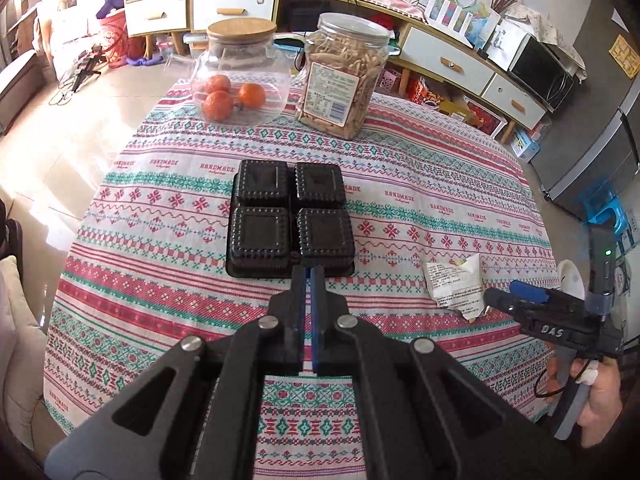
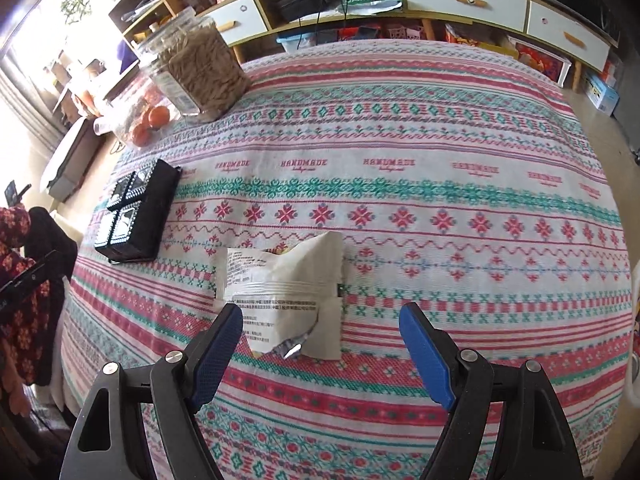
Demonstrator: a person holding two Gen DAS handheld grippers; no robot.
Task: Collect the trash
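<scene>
A torn white snack wrapper (image 2: pixel 284 296) lies flat on the patterned tablecloth (image 2: pixel 400 200). My right gripper (image 2: pixel 320 312) hangs just above it, open, with the wrapper's near part between the fingers and closer to the left finger (image 2: pixel 220 340). In the left wrist view the same wrapper (image 1: pixel 456 288) sits at the right, the right gripper (image 1: pixel 508 294) beside it. A black four-cell plastic tray (image 1: pixel 290 216) lies mid-table. My left gripper (image 1: pixel 307 270) is shut with nothing in it, its tips over the tray's near rim.
A glass jar with a bamboo lid holding oranges (image 1: pixel 240 76) and a tall plastic jar of snack sticks (image 1: pixel 344 76) stand at the table's far side. A low cabinet (image 1: pixel 448 60) runs behind. A person's floral sleeve (image 2: pixel 20 240) is at the left table edge.
</scene>
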